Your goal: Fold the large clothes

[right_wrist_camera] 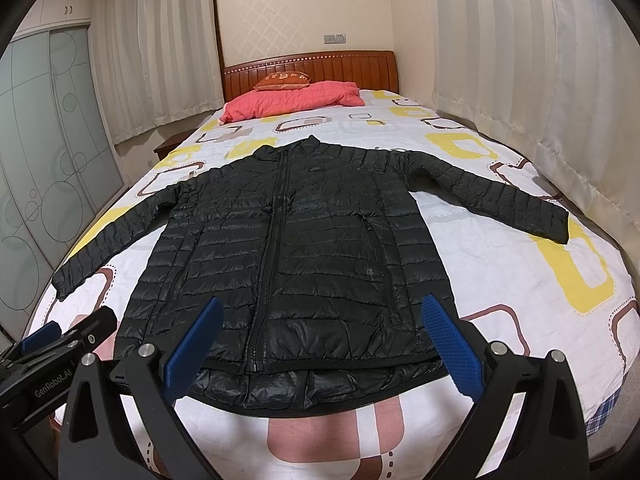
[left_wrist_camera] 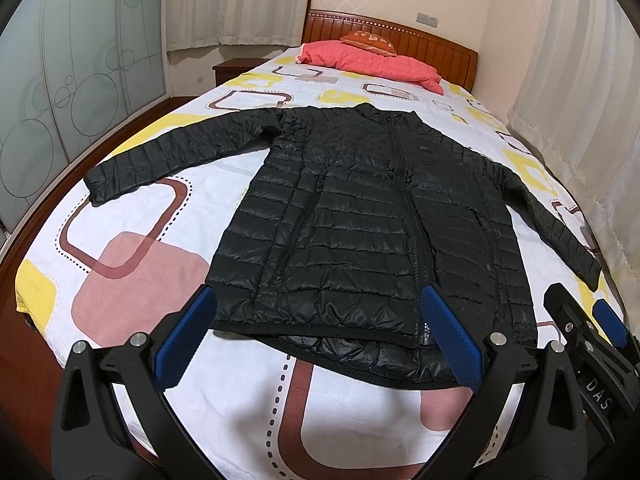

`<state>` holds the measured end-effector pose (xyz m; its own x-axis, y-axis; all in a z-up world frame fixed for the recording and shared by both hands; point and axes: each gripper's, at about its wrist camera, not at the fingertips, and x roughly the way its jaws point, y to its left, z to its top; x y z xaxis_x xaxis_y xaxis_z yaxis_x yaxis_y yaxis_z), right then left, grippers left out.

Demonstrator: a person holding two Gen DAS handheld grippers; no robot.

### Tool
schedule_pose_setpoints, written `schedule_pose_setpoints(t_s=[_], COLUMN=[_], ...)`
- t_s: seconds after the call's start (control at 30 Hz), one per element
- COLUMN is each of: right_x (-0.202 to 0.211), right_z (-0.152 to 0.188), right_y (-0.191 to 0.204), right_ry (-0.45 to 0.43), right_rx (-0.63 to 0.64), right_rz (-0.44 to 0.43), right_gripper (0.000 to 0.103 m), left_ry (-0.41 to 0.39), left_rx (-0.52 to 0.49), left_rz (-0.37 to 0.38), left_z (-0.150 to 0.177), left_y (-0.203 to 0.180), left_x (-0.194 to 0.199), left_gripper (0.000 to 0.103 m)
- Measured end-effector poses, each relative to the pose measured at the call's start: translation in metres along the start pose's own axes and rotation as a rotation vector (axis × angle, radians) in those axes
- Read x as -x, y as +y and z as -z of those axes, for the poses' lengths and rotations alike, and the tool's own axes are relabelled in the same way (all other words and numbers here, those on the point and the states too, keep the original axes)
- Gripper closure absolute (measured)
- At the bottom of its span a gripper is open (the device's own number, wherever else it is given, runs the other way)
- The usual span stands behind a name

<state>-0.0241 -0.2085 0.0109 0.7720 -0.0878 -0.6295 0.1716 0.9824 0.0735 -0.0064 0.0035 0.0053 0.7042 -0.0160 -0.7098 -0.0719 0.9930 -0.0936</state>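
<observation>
Curtained bedroom walls surround a patterned bed (left_wrist_camera: 132,264); mid-frame lies a black puffer jacket (left_wrist_camera: 360,220), flat, sleeves spread. Low in frame, left gripper (left_wrist_camera: 316,340) and right gripper (right_wrist_camera: 320,344) hover spread wide, empty, above its hem.

The left hand-held gripper (left_wrist_camera: 318,334) is built of matte black plastic: two angular arms, each a hollow triangular frame, carry flat fingers faced with blue pads (left_wrist_camera: 450,336) of fine knobbly texture. Round silver screw heads (left_wrist_camera: 138,338) sit at the arm joints, two on each side. The right hand-held gripper (right_wrist_camera: 320,340) is of the same make, black frames, blue textured pads (right_wrist_camera: 446,344) and silver screws (right_wrist_camera: 146,349) alike. In the right wrist view the other unit's black body bears white lettering "GenRobot.AI" (right_wrist_camera: 52,385); in the left wrist view the neighbouring body shows white letters "DAS" (left_wrist_camera: 599,394).
</observation>
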Motion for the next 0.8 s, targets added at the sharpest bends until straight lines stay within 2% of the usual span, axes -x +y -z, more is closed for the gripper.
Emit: schedule_pose_setpoints(t_s=[0.8], right_x=[-0.0029], right_z=[0.0010], right_y=[-0.0003], right_ry=[0.002], right_rx=[-0.002], right_rz=[-0.003], right_gripper=[0.004], left_ry=[0.015], left_rx=[0.009], left_rz=[0.004], left_z=[0.0029], left_y=[0.0015], left_x=[-0.0040], left_gripper=[0.002])
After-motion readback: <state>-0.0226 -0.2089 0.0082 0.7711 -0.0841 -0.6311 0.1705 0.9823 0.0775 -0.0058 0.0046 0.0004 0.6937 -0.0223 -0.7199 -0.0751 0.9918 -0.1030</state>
